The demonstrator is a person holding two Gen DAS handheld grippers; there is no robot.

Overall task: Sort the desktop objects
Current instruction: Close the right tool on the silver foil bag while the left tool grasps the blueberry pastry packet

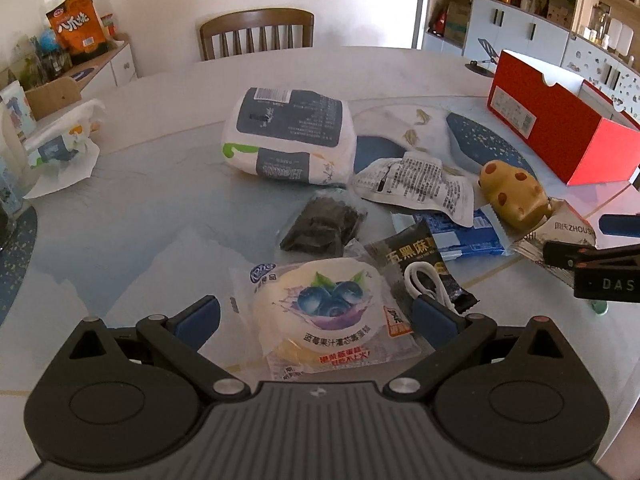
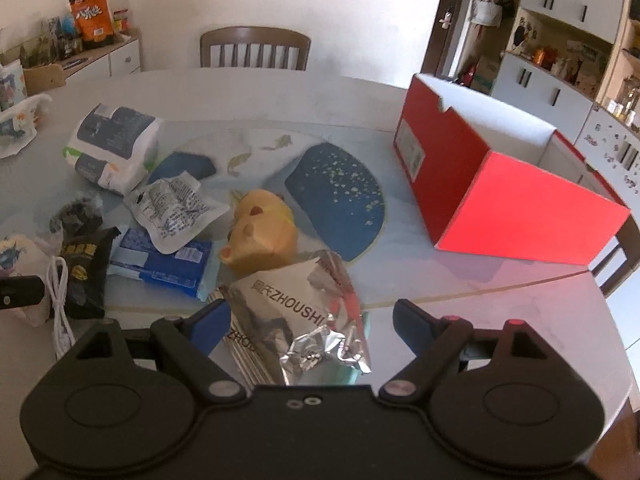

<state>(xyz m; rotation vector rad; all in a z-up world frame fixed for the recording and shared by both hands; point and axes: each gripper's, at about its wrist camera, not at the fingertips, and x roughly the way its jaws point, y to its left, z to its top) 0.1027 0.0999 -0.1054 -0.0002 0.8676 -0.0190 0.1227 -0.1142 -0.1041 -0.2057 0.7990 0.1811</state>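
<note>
Left wrist: cluttered round table [image 1: 160, 128], chair [image 1: 256, 32] behind.

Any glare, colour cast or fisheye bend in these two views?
Right wrist: red box throws a pink cast on the table; foil packet shows glare between the open right gripper. Left wrist: doorway blown out, table edge bowed; open left gripper sharp.

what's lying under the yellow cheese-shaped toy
The yellow cheese-shaped toy rests partly on a blue-and-white wrapped snack packet and a crumpled silver foil packet. Whatever lies directly beneath its middle is covered.
</note>
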